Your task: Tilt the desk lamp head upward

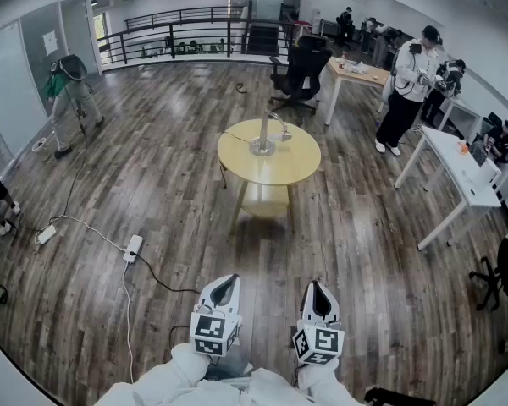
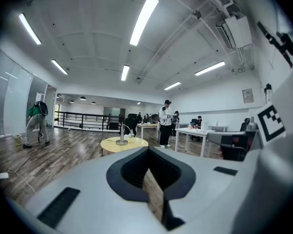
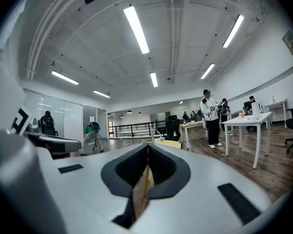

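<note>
1. Both your grippers are shut with nothing in them: left gripper (image 1: 224, 288) and right gripper (image 1: 319, 293) sit close to your body, jaws pressed together. You'll need to open one before it gets to the lamp. If you arrive with the jaws together, you'll probably just poke the lamp and shove it.

2. The desk lamp (image 1: 263, 138) stands near the middle of the round yellow table (image 1: 237, 172), well apart from you across open floor. The lamp head is too small from here to tell its angle or where the hinge is, so don't commit to a grip spot until you're closer.

3. There's a power strip (image 1: 133, 248) with a white cable (image 1: 85, 229) on the floor off to your left. Drift that way on the walk and I reckon you could snag a foot.

4. The lamp looks like a thin pole on a small base. My guess is that pushing the head up one-handed could tip or slide the whole thing. Steadying the base or pole with the other gripper would help.

5. A dark cord runs off the table's left edge, so dragging the lamp might pull on it.
</note>
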Tool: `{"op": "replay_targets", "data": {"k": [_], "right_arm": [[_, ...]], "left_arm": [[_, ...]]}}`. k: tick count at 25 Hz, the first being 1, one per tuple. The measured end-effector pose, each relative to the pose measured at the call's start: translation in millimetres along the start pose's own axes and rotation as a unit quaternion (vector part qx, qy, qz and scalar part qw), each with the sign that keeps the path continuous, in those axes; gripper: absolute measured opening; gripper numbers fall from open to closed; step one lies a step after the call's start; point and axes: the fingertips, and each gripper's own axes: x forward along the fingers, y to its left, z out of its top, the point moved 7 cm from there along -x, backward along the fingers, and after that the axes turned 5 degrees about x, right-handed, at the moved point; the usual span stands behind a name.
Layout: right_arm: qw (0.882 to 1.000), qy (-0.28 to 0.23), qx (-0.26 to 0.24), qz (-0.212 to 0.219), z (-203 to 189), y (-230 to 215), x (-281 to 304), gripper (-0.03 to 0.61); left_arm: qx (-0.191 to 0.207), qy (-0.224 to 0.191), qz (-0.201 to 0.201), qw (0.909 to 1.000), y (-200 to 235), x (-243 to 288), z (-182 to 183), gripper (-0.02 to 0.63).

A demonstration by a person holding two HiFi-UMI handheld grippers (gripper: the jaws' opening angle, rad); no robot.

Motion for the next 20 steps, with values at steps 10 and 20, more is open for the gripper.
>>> {"op": "replay_targets", "data": {"k": [10, 20], "right_arm": [[1.000, 0.004, 0.005, 0.018, -5, -2, 69, 0.011], [1.000, 0.005, 0.009, 0.016, 9, 0, 162, 0.011]], "left_arm": [[0.007, -0.019, -0.001, 0.9998, 27, 62, 10, 0.000], [-0.001, -0.015, -0.007, 0.9999, 80, 142, 28, 0.000]]}}
